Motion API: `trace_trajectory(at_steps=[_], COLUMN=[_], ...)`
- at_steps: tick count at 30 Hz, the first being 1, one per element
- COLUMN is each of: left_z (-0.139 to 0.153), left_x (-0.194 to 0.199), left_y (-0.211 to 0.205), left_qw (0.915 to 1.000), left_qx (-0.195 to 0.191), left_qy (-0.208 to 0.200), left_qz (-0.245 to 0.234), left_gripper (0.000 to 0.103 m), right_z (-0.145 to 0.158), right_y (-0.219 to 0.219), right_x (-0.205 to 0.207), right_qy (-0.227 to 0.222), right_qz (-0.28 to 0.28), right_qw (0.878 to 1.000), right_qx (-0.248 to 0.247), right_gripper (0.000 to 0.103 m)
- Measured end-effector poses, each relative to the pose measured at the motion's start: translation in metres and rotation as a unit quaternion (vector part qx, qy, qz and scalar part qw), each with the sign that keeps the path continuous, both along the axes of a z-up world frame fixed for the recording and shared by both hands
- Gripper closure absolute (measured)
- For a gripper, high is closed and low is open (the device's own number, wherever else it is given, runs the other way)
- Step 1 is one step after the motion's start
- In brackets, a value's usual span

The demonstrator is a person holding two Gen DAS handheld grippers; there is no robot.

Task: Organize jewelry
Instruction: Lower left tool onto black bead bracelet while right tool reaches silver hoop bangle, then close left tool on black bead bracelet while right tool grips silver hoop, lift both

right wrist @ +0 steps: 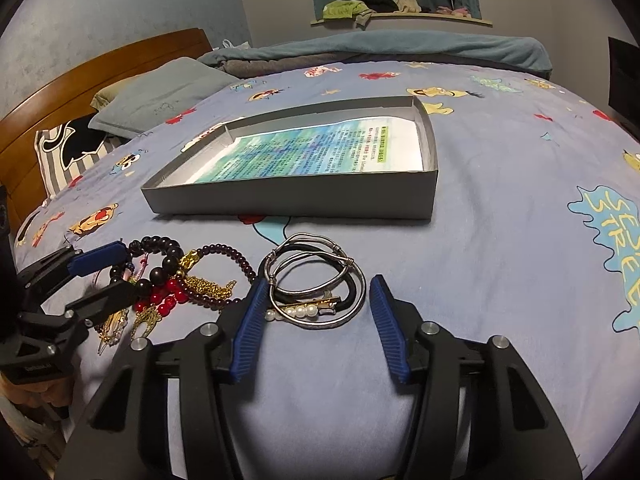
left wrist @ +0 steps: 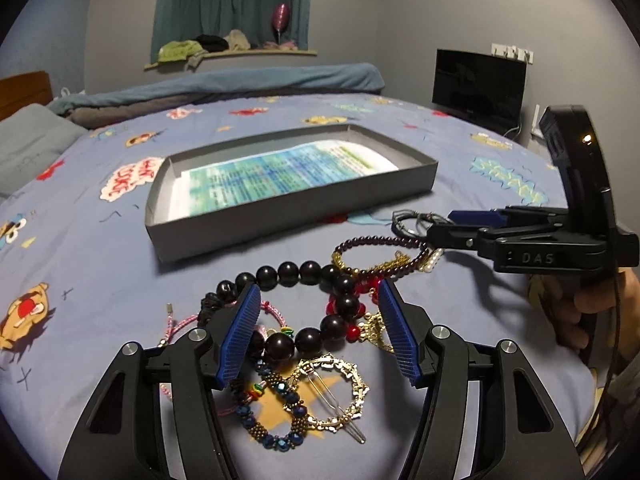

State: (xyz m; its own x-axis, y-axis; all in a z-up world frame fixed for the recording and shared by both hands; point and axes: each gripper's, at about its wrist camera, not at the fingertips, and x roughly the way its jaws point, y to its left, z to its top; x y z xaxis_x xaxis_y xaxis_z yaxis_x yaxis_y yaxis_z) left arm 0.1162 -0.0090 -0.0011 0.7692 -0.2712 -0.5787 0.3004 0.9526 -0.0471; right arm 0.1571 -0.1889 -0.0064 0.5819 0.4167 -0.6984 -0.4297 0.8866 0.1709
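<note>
Here, I am logging: left gripper (left wrist: pixel 316 332) standing spread around black beads (left wrist: pixel 308 308), lower centre; right gripper (right wrist: pixel 316 320) standing spread around silver bangles (right wrist: pixel 316 280), mid-frame; grey tray (right wrist: pixel 304 200) lying beyond, on bedsheet (right wrist: pixel 500 240).

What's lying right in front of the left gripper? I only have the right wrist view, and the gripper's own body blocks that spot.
Observer: Nearest the left gripper, a blue beaded bracelet and a gold ring-shaped hair clip lie on the bedsheet.
Operator: Is it gripping the big black beads?
Observer: No. The black bead bracelet runs between its pads, but the jaws stand open, with a clear gap at the right-hand pad.
</note>
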Motion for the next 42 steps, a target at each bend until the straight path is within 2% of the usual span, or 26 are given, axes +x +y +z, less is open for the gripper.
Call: trace_trajectory(at_steps=[3,4,6,7,9,11,14,19,27,31,38,42], left_z=[-0.004,-0.005,-0.009,-0.009,-0.009,-0.008,-0.005,0.005,0.018,0.027,0.054,0.067], left_x=[0.005,0.008,0.013,0.014,0.012,0.008,0.003,-0.007,-0.011,-0.009,0.005,0.012], left_y=[-0.002,-0.003,-0.003,-0.004,-0.003,-0.002,-0.001,0.003,0.010,0.015,0.021,0.022], left_qw=[0.9999,0.9998,0.9994,0.9993,0.9994,0.9996,0.9999,0.9997,0.9985,0.9976,0.9948,0.9940], left_qx=[0.006,0.008,0.006,0.004,0.003,0.000,-0.001,-0.008,-0.022,-0.040,-0.070,-0.071], left_qy=[0.012,0.018,0.032,0.036,0.034,0.026,0.011,-0.021,-0.049,-0.057,-0.074,-0.083], left_qz=[-0.001,-0.002,-0.006,-0.010,-0.009,-0.011,-0.011,-0.006,-0.004,-0.003,-0.003,-0.003], left_gripper=[0.048,0.056,0.067,0.082,0.088,0.088,0.088,0.088,0.088,0.088,0.088,0.088], right_z=[0.000,0.000,-0.001,-0.001,-0.001,-0.002,-0.003,0.003,0.021,0.029,0.039,0.049], right_y=[0.004,0.005,0.005,0.005,0.003,0.004,0.004,0.002,-0.007,-0.012,-0.007,-0.004], right_x=[-0.001,-0.001,0.001,0.003,0.008,0.011,0.011,0.003,-0.008,-0.006,0.004,0.011], right_qy=[-0.002,-0.002,0.001,0.004,0.010,0.015,0.015,-0.007,-0.054,-0.062,-0.069,-0.078], right_qz=[0.009,0.011,0.010,0.010,0.008,0.011,0.014,0.013,0.001,-0.003,0.007,0.012], right_qw=[1.000,1.000,1.000,1.000,1.000,1.000,1.000,1.000,0.997,0.996,0.995,0.995], right_qx=[-0.006,-0.007,-0.005,-0.002,0.008,0.013,0.016,0.023,0.048,0.065,0.067,0.067], right_gripper=[0.036,0.033,0.033,0.033,0.033,0.036,0.052,0.052,0.052,0.052,0.052,0.052])
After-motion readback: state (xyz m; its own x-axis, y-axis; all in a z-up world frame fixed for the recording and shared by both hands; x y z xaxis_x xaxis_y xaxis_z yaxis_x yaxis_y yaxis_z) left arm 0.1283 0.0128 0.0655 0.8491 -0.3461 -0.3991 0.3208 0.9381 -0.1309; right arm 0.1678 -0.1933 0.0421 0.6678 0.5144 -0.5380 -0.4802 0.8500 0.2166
